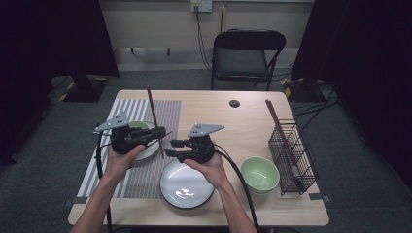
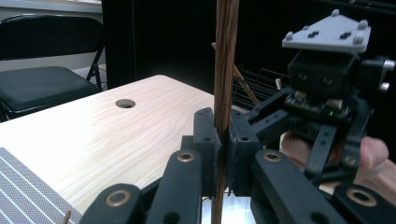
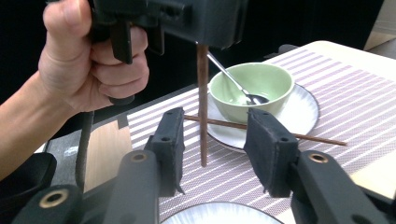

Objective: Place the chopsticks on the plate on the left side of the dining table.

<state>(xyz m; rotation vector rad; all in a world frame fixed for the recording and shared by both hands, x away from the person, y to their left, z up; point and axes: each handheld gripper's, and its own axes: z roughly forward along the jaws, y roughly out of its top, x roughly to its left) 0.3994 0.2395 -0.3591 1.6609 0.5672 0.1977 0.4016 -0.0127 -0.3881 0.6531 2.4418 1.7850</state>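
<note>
Pale wood makes up the surface [image 1: 214, 109], with a striped placemat [image 1: 167, 114] on its left part and a dark room behind. Taking the green bowl on its plate [image 3: 252, 88] as landmark: the upright chopstick [image 2: 225, 56] stands just to the bowl's right in the high view, clamped between the jaws of the left tool [image 1: 160, 133], which is closed tight on it about mid-length, its lower end hanging just above the placemat. A second chopstick [image 3: 261, 130] lies flat with one end on the plate's rim, in front of the bowl as the right gripper view shows it. A spoon [image 3: 233, 81] rests inside the bowl. The right tool [image 3: 215, 149] faces the held stick with its jaws half open, one either side of the stick's lower part but not pressing on it. The stick looks thin, stiff, light and smooth, so I judge it may pivot or slip if pinched near its tip; taking it close below the left tool's grip should keep it steady in a handover. Farther right of the bowl sit a white plate [image 1: 187, 187], another green bowl [image 1: 260, 174] and a wire rack [image 1: 291, 155] holding more sticks.
</note>
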